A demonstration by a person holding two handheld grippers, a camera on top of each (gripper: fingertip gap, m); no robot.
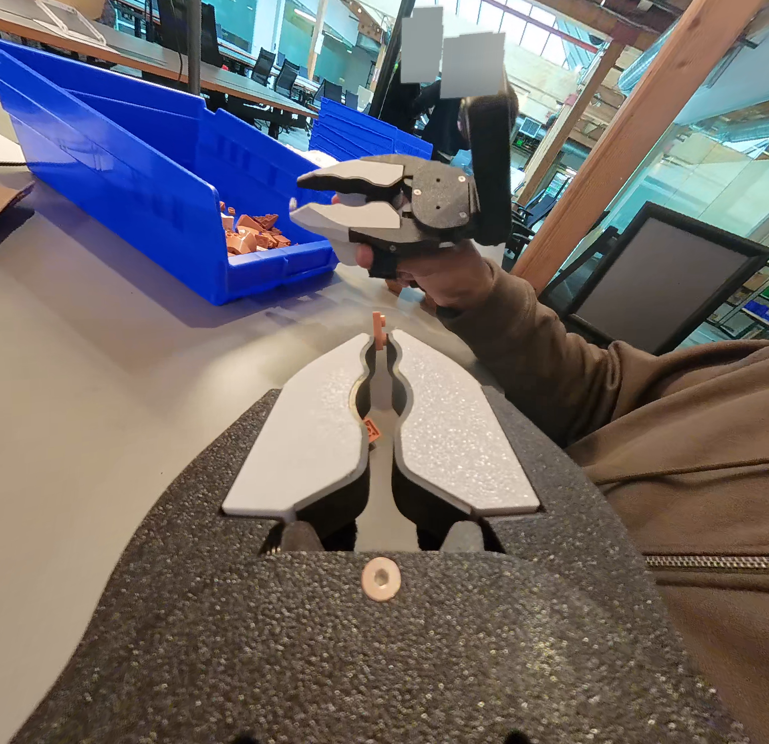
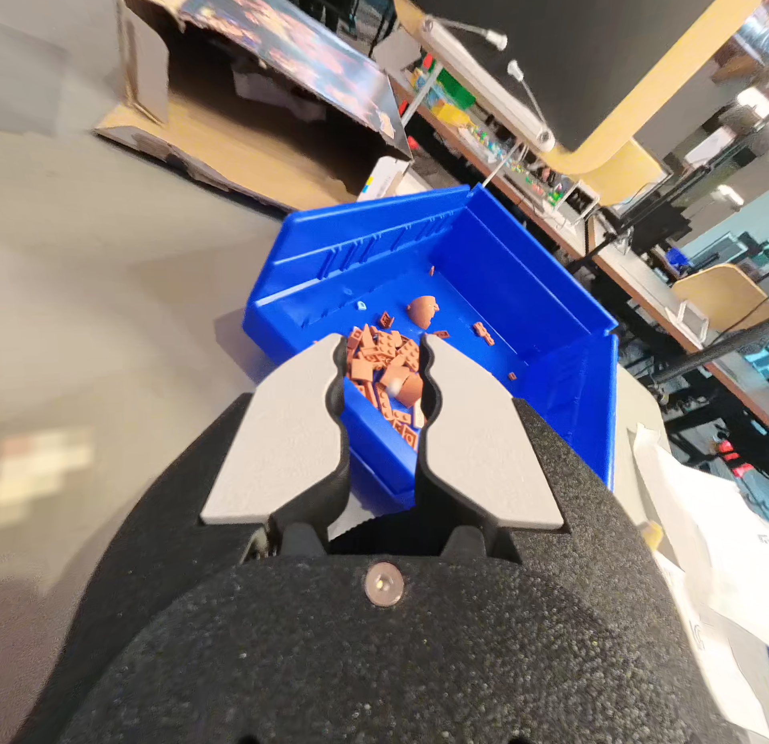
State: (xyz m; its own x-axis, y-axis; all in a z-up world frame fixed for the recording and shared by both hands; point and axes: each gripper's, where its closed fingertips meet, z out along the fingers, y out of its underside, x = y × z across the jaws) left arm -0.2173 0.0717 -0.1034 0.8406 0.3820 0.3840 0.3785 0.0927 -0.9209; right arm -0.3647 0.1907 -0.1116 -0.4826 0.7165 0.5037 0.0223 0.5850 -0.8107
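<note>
Here the left tongs (image 1: 380, 341) pinch a thin brown piece (image 1: 378, 326) upright above the bench (image 1: 104, 391); the right tongs (image 2: 380, 345), spread, hover over brown bricks (image 2: 383, 360) in the blue bin (image 2: 478, 245).

thin brown brick (image 1: 378, 332) upright, pinched in left gripper (image 1: 380, 341).

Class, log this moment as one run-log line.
left gripper: shut on small brick | right gripper: open over blue bin | brown bricks: inside bin

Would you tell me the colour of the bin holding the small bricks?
Bright blue plastic bin; clearest in the right wrist view.
</note>
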